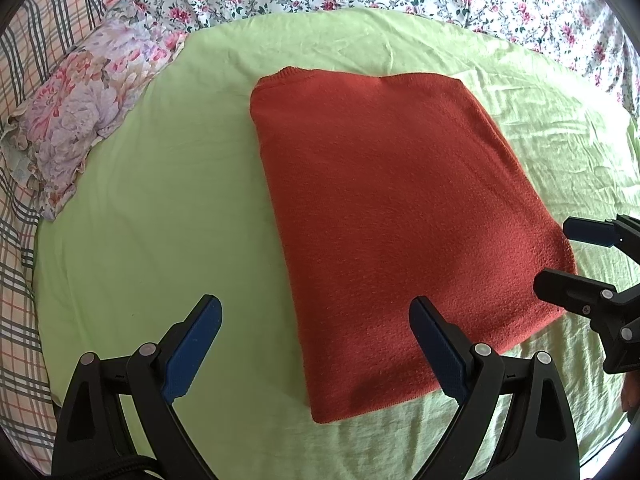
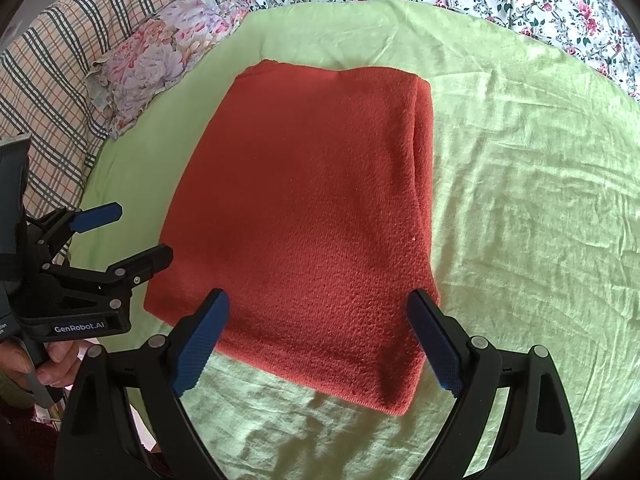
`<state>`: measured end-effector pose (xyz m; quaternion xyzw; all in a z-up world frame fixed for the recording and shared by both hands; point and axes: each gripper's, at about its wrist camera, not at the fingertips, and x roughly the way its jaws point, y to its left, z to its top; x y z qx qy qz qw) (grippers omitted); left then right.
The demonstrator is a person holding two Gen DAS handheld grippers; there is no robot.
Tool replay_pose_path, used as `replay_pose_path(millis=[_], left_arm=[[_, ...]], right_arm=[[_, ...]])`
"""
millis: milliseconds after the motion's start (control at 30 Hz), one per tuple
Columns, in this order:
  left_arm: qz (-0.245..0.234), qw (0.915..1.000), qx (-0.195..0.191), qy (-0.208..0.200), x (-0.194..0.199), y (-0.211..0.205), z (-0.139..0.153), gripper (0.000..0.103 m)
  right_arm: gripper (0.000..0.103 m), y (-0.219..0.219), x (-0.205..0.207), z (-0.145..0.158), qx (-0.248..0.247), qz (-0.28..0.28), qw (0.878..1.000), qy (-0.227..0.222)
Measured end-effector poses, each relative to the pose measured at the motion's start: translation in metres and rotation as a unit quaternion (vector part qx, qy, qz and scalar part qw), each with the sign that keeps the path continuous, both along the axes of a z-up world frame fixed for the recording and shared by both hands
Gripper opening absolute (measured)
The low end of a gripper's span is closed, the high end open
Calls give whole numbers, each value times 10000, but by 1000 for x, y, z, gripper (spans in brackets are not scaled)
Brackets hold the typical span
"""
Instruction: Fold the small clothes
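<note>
Both claws, left gripper [image 1: 316, 348] and right gripper [image 2: 320, 340], are hanging apart, gripping nothing; the folded rust-red knitted garment [image 2: 304, 208] is lying at 12 o'clock, so I judge pinching its near corners evenly is best.

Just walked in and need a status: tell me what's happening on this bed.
A person holds a two-finger gripper in each hand over a rust-red knitted garment lying on a light green sheet. The garment is already folded into a neat rectangle. The left gripper and the right gripper are both open, near its closest edge, and grip nothing. A floral pillow lies at the sheet's far left edge.
</note>
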<state>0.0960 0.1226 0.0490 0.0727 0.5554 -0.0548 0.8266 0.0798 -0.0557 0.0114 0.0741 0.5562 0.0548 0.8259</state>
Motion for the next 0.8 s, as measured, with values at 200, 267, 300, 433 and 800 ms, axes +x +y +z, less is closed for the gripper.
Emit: replay_pose_path(millis=[200,267,300,433,800], left_arm=[[-6,10000,10,10,1,-1,-1,95],[-11,10000,8,18,1,-2,-2,95],[-15,10000,8,21,1,-3,-2,95],[-11,10000,40,36,4,-3,-5,95],[7,9999,51,-116,12,1,-1,95]], right_arm=[[91,-5,5,3,-14,65,10000,-25],[91,-6,8,4,-42,93,9999,-36],[91,-7,10,4,-50,97,9999,-47],[91,-13,16,4,-29,69,10000,-66],[91,-19,22,2,9,-10,9999,-101]])
